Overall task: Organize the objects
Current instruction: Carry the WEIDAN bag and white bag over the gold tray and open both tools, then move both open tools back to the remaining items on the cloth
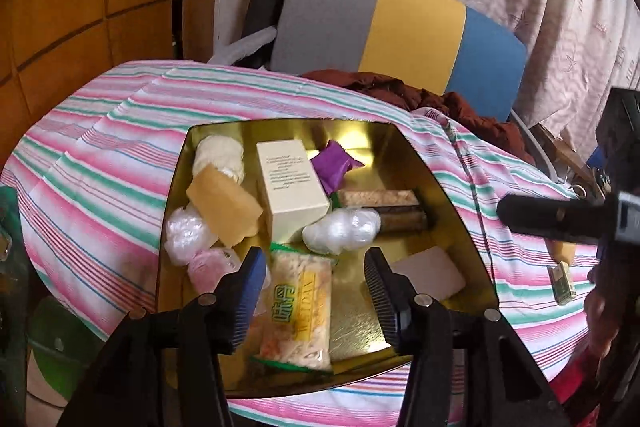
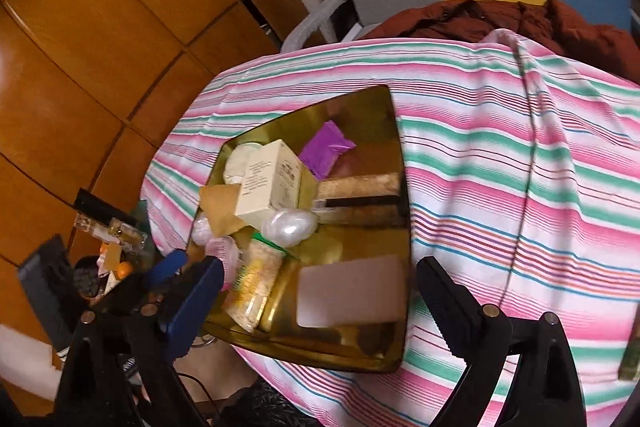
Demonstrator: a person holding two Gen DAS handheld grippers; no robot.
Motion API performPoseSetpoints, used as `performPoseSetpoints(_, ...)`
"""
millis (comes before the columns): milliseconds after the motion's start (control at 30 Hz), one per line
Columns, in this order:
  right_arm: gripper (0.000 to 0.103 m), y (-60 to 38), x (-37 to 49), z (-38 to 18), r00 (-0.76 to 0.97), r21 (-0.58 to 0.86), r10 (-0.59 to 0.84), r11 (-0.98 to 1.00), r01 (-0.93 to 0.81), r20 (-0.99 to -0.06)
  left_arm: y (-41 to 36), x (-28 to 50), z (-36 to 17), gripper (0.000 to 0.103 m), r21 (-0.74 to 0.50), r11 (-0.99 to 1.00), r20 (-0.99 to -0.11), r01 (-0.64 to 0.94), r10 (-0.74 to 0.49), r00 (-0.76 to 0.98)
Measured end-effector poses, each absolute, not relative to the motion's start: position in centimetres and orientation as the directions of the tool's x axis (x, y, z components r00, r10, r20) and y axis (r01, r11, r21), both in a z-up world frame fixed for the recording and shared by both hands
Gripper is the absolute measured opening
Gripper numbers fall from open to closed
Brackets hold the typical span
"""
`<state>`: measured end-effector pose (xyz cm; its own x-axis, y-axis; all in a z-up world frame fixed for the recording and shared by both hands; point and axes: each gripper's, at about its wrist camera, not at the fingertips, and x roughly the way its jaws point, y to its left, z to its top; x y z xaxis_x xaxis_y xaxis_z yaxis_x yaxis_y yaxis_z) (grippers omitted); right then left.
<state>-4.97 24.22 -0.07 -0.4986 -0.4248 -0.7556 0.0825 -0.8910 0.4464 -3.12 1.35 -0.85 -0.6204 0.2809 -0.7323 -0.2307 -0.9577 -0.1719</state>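
A gold tin (image 1: 360, 327) on the striped cloth holds a cream box (image 1: 290, 183), a purple packet (image 1: 334, 167), a tan block (image 1: 224, 207), clear-wrapped white lumps (image 1: 342, 229), two long bars (image 1: 380, 199), a snack packet (image 1: 298, 311) and a pale flat card (image 1: 430, 277). My left gripper (image 1: 314, 293) is open over the tin's near end, its fingers on either side of the snack packet. My right gripper (image 2: 320, 297) is open over the tin (image 2: 360, 351), above the pale card (image 2: 350, 291), with nothing in it. One black finger of it (image 1: 552, 223) shows in the left wrist view.
A small green box (image 1: 562, 283) lies on the striped cloth (image 1: 100, 167) right of the tin. Behind the table are a grey, yellow and blue chair back (image 1: 400, 27) and a rust-brown jacket (image 1: 420, 99). Wooden panels (image 2: 80, 67) stand to the left.
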Motion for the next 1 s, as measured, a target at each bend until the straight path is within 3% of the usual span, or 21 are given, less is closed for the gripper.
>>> performPoseSetpoints(700,0.102,22.4,-1.5,1.2,-0.674,0.117,-0.13,-0.991,0.066,-0.727,2.8,-2.5,0.1,0.052,-0.071,-0.979,-0.717,-0.192,0.184,-0.672)
performPoseSetpoints(1000,0.102,23.5,-1.1,1.1,-0.69,0.098,-0.095,-0.995,0.034,-0.717,4.6,-2.1,0.3,0.052,-0.034,-0.968,-0.714,-0.247,0.197,-0.672)
